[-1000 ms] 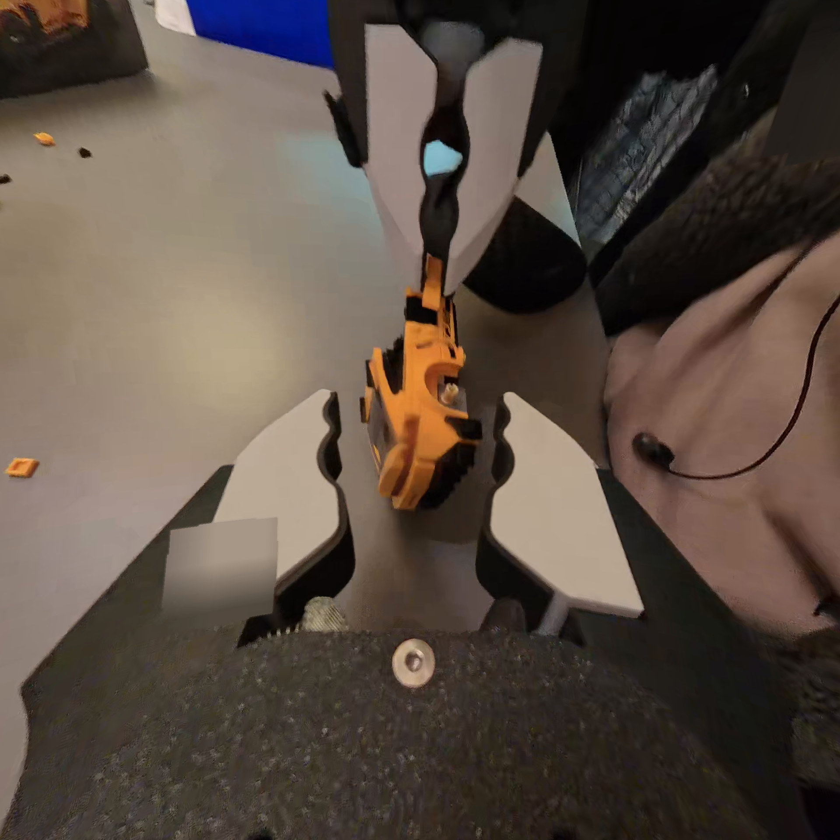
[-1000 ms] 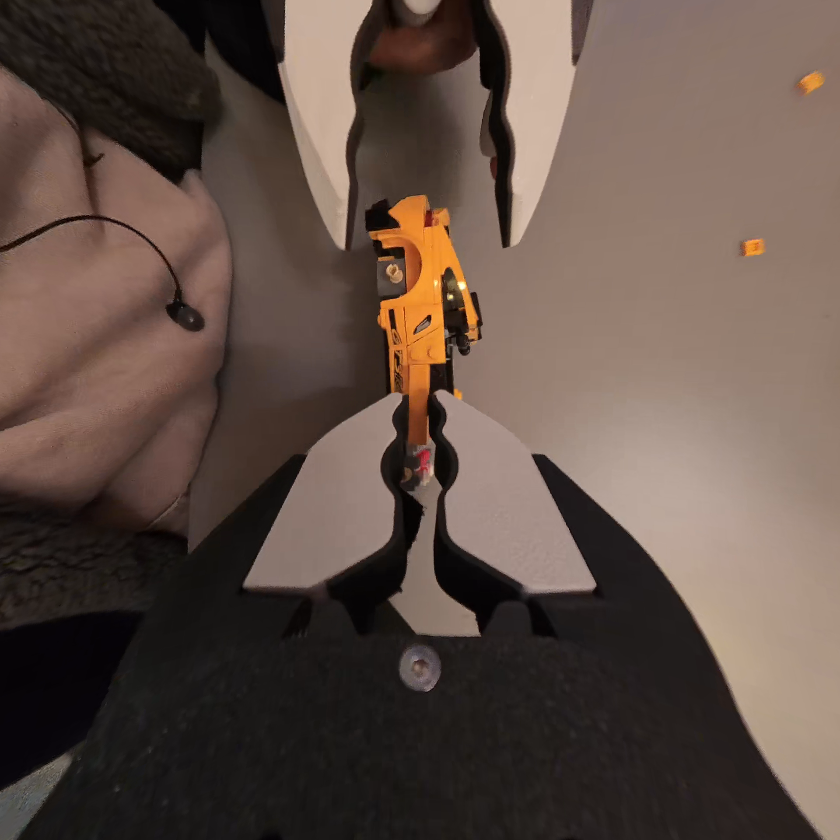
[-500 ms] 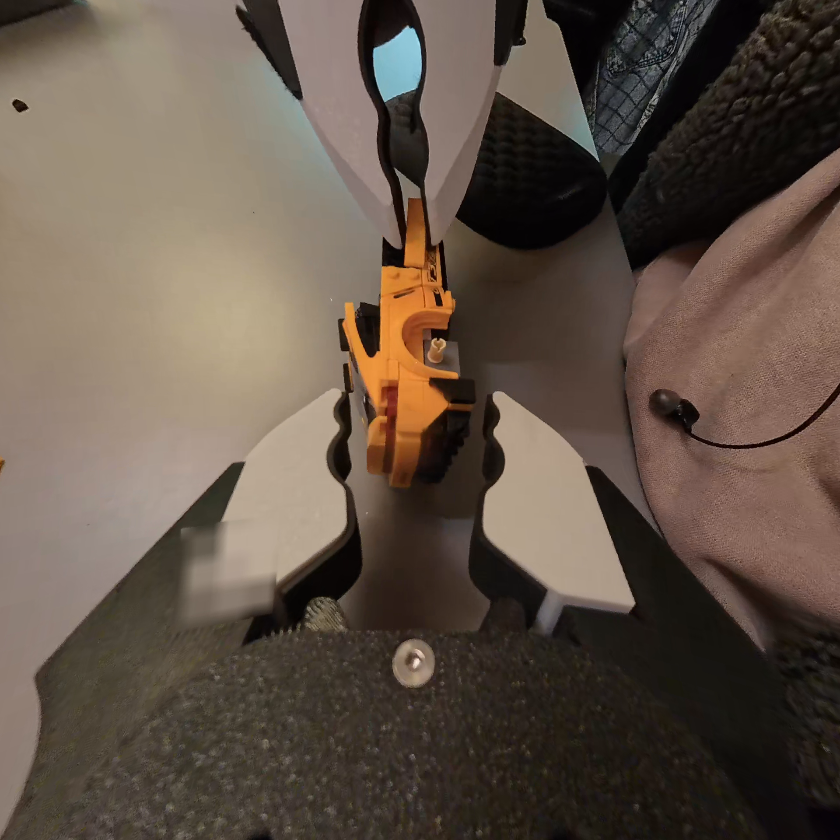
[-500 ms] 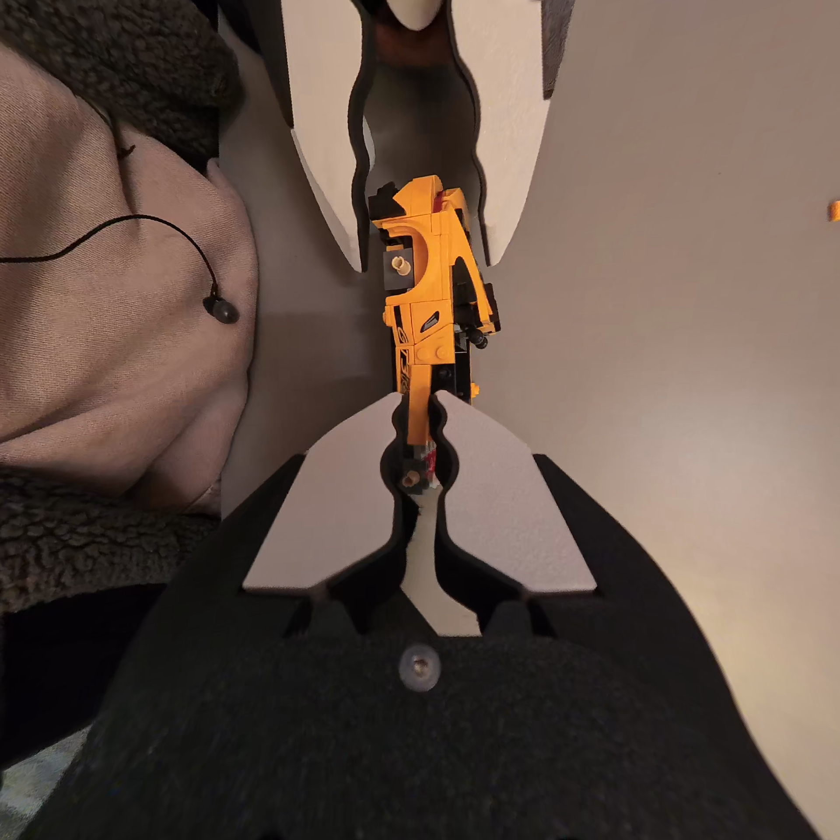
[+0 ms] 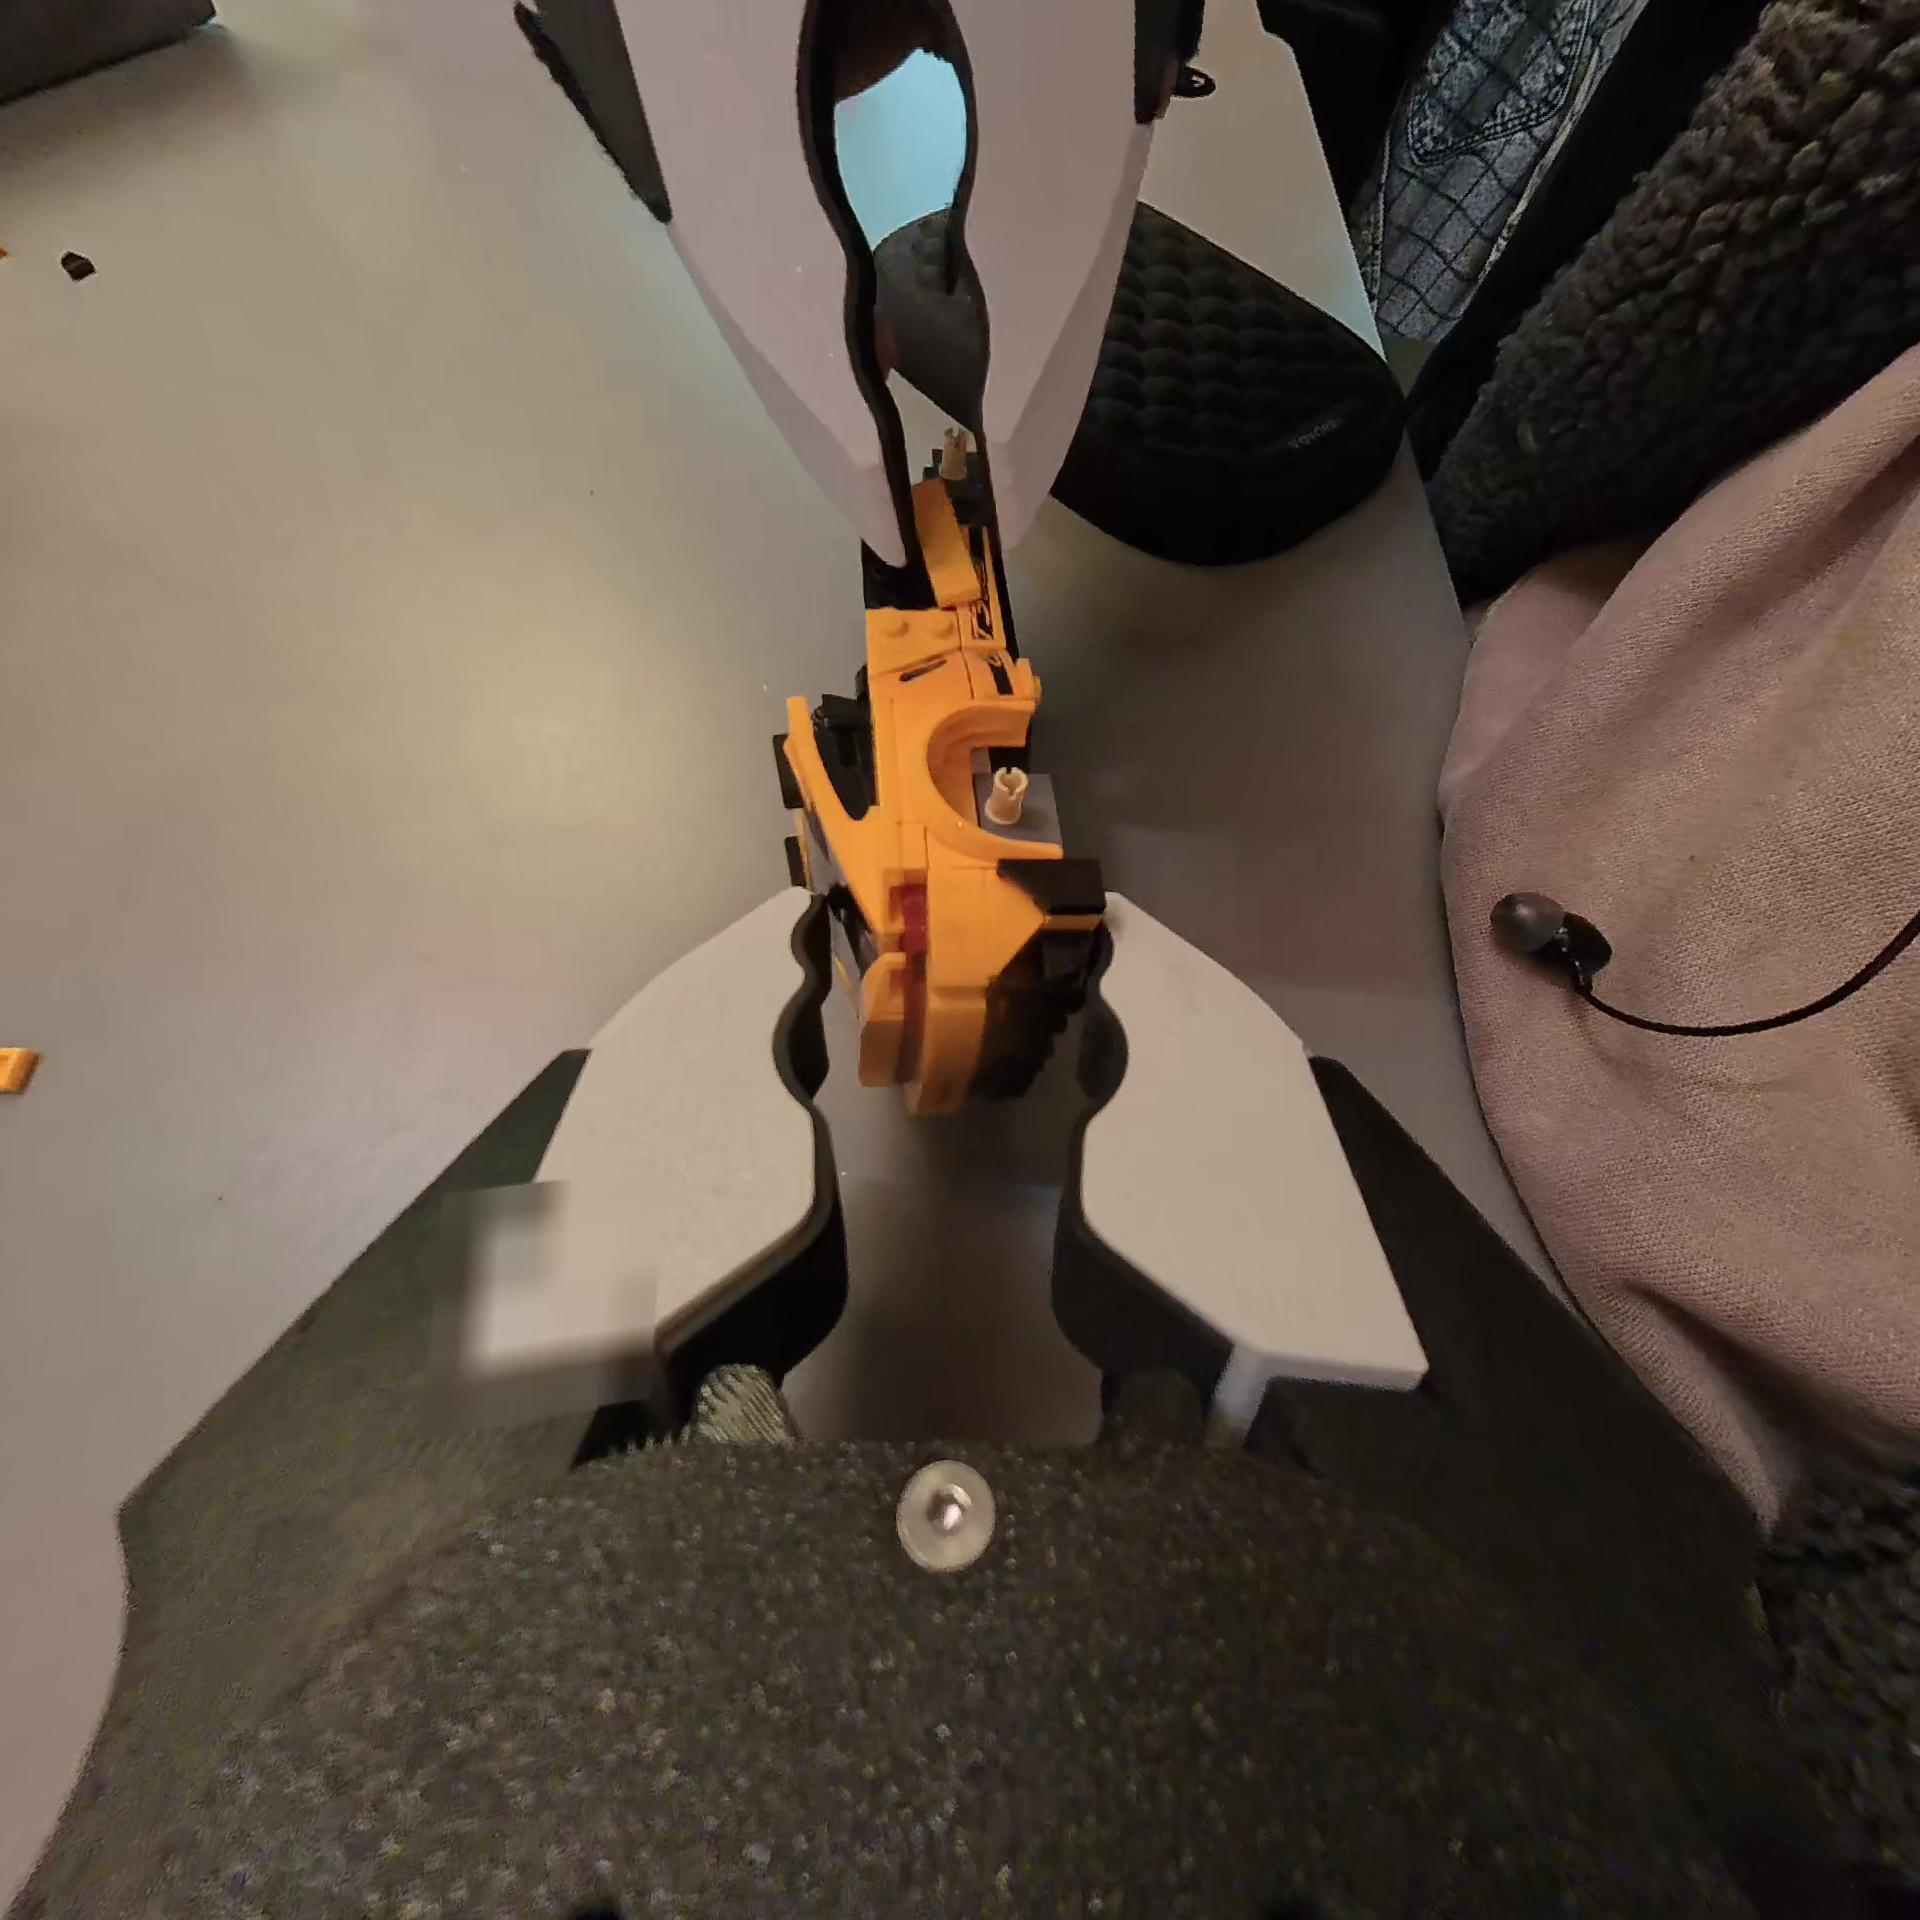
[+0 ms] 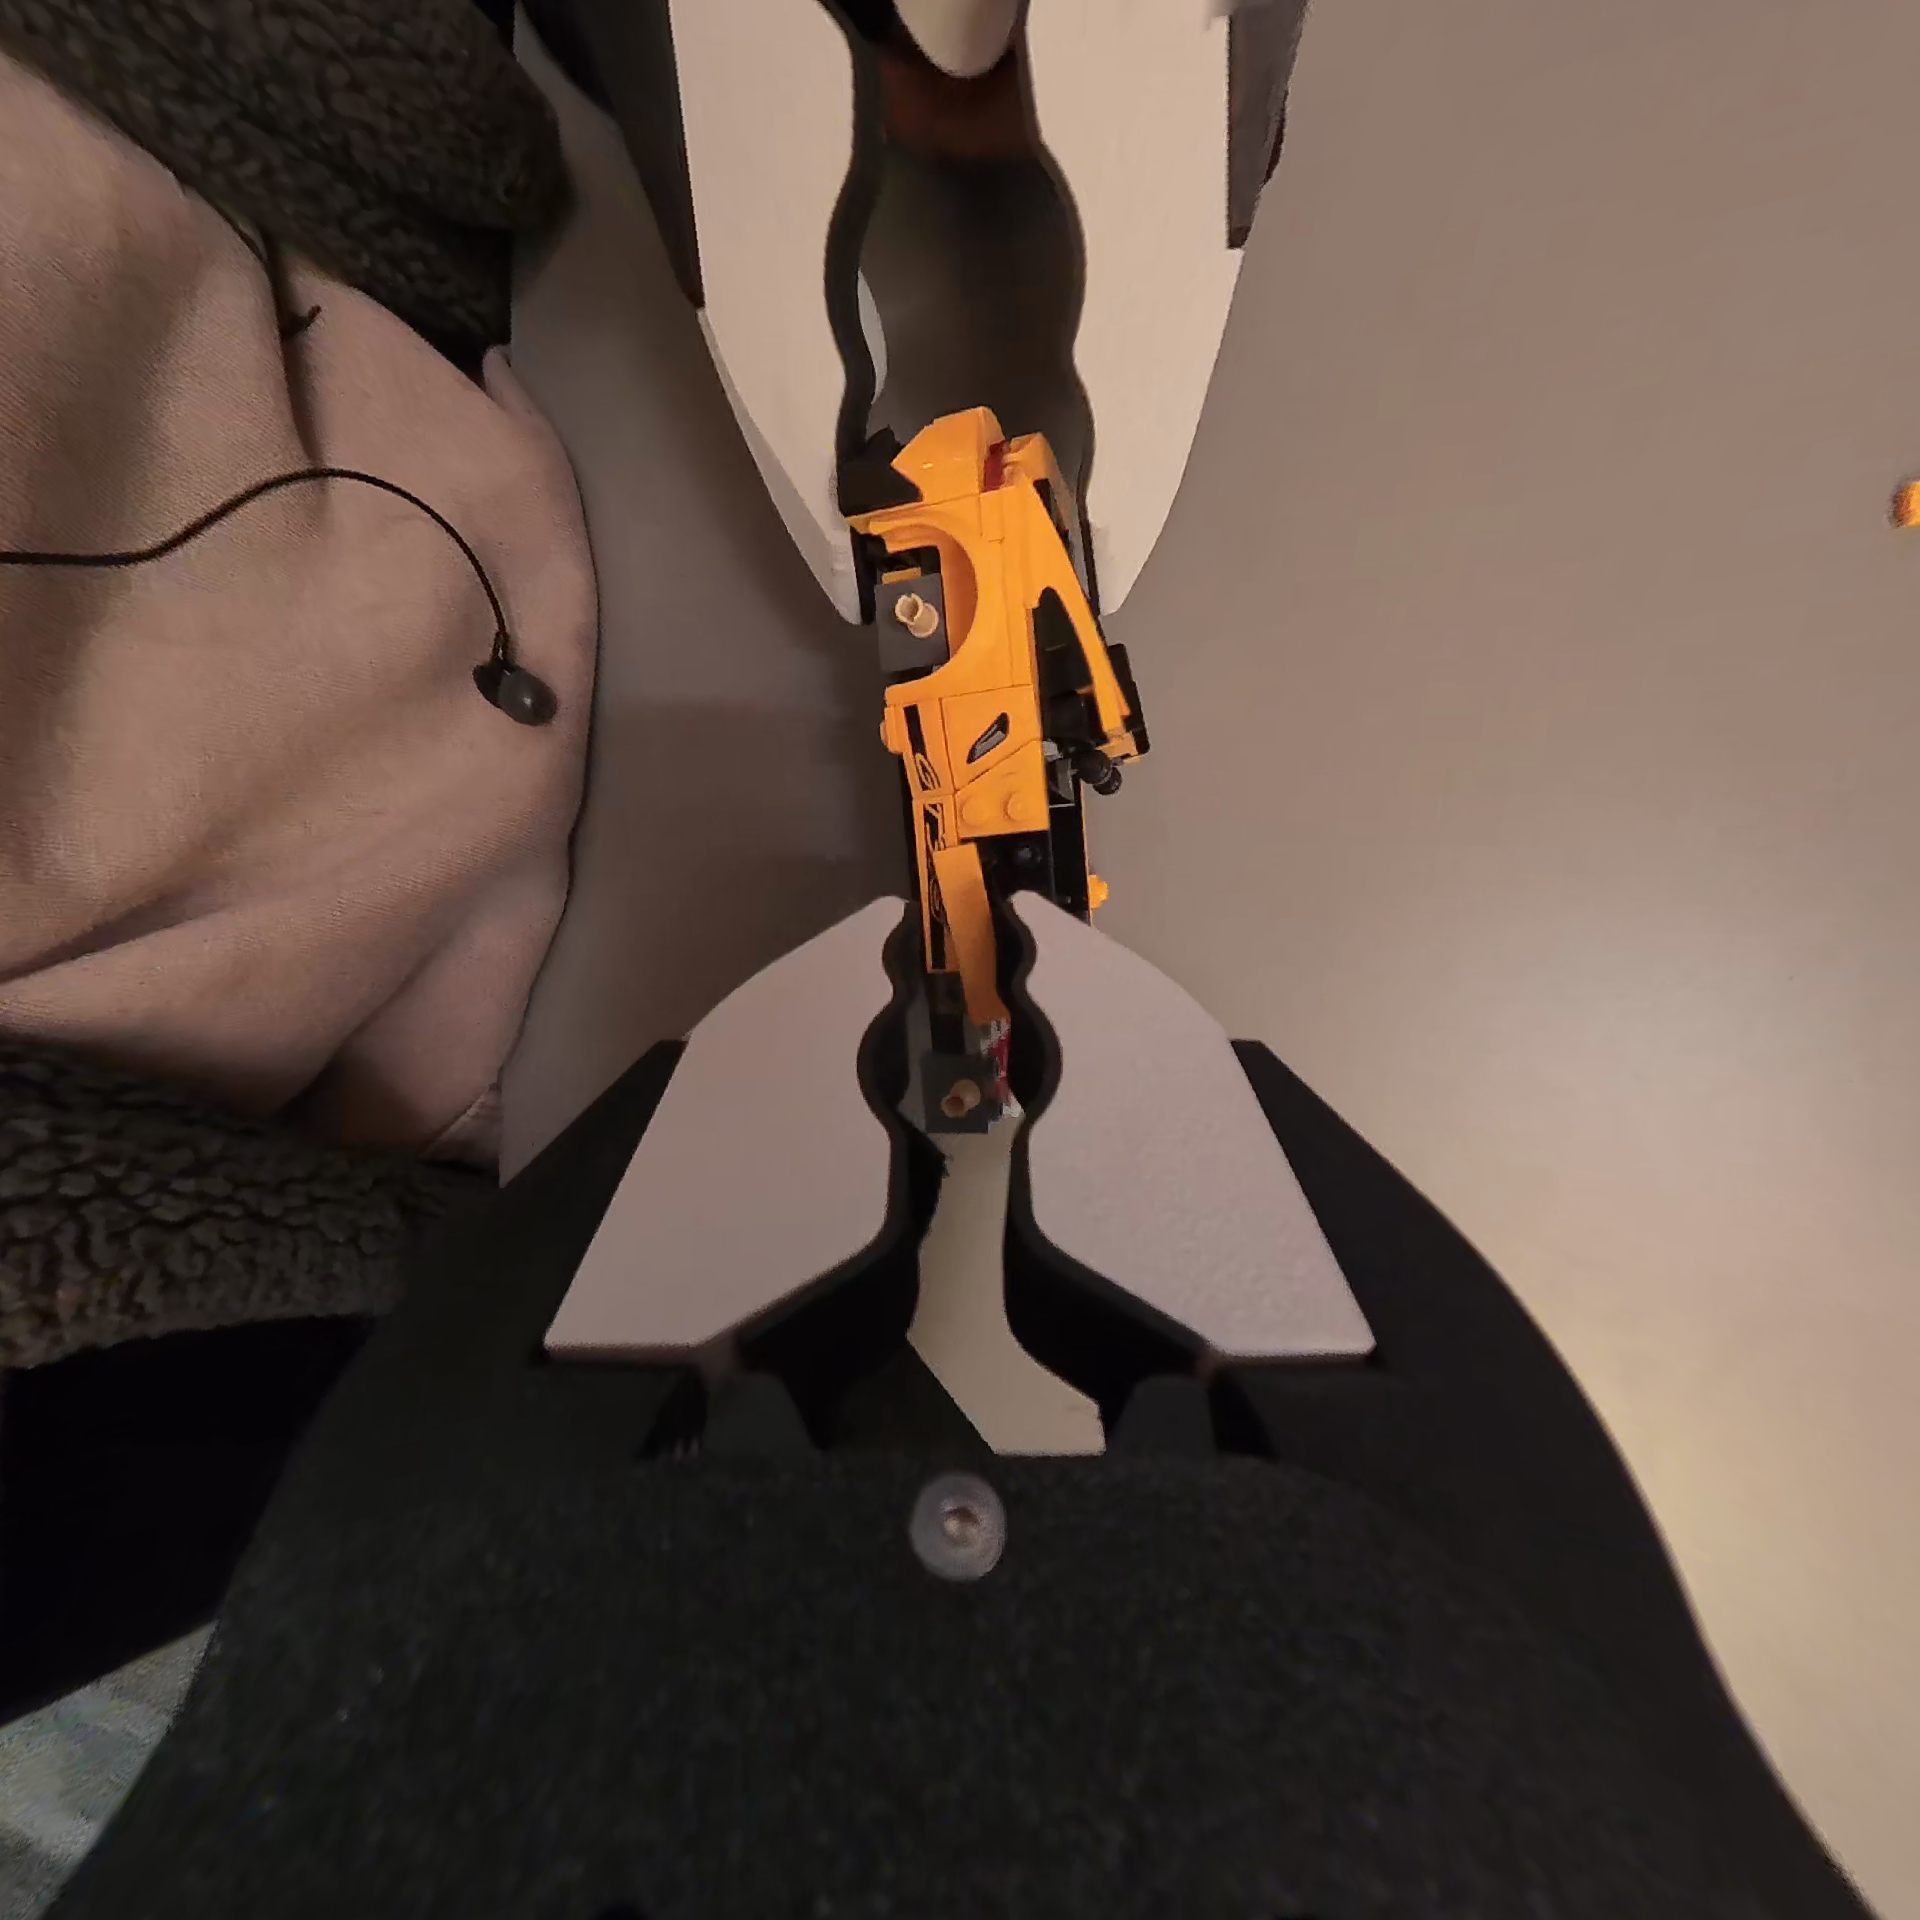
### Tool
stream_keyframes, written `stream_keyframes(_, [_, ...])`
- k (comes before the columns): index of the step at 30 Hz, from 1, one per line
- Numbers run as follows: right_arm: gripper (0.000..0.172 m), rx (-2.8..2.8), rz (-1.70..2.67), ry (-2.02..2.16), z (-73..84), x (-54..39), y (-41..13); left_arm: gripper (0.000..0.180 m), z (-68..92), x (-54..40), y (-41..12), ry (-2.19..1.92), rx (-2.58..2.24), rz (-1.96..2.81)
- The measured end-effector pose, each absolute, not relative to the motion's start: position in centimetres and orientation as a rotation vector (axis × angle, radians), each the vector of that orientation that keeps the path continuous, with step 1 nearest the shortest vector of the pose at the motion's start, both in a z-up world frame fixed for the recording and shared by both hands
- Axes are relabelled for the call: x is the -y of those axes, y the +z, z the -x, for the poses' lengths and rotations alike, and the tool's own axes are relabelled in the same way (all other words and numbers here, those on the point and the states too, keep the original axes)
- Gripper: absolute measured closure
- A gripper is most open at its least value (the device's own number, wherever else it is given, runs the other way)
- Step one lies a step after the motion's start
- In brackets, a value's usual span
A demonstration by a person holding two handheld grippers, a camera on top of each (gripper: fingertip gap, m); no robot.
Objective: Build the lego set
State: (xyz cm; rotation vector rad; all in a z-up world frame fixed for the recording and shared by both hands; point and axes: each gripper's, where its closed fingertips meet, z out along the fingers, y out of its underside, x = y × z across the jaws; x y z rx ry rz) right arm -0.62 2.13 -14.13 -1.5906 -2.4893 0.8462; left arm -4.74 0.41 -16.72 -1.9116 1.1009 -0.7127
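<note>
The orange and black brick-built toy car hangs above the grey desk, stretched lengthwise between my two claws, which face each other tip to tip. My right claw is narrowed onto one thin end, both pads pressing it. My left claw stands half open around the other, wider end; its right finger touches the black side, while I see a slim gap at the other. A pink sleeve lies beside the desk.

Orange-and-black brick-built toy car body – on edge, above grey table
</note>
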Motion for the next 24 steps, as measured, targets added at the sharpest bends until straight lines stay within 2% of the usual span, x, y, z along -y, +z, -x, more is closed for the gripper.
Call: stream_keyframes(24, [0.164, 2.456, 1.601, 0.87, 0.73, -2.14, -14.09, 0.137, 4.72, -0.44, -16.77, -0.694, -1.107, 1.904])
